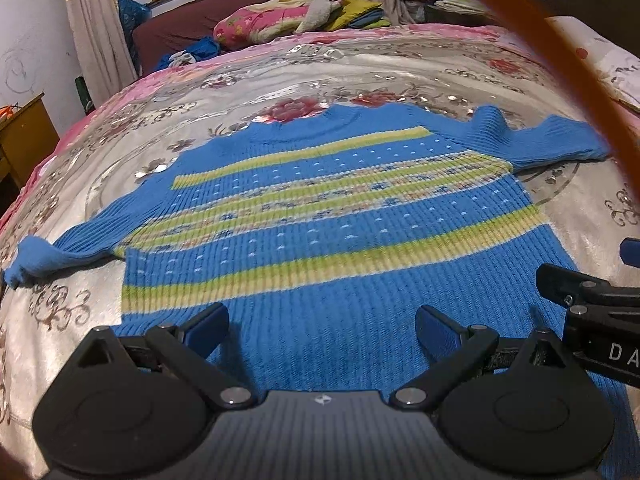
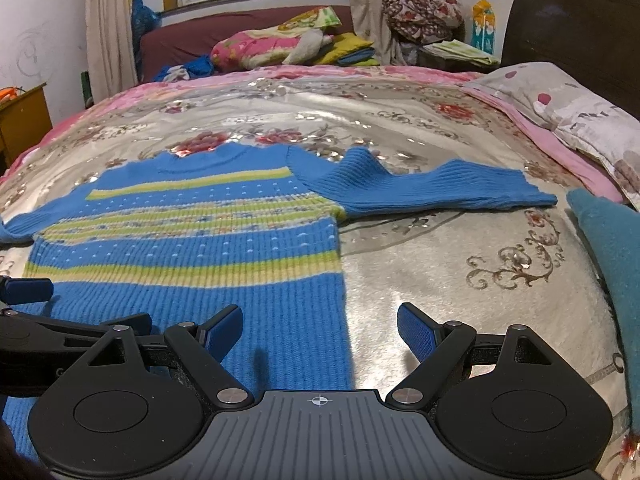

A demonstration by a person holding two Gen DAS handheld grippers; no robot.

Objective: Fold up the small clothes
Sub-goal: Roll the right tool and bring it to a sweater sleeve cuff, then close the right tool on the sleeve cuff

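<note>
Sweater lies flat and face up on the bedspread, hem toward me, both sleeves out at 9 and 3 o'clock. Nothing folded yet, by my read. Left gripper spread wide over the hem, holding nothing. Right gripper also spread and empty, straddling the sweater's right side edge. My plan: right sleeve first; pinch near the cuff, carry it across the chest toward 9, keep the knit flat, don't drag the body. Teal cloth at 3, stay off it.
</note>
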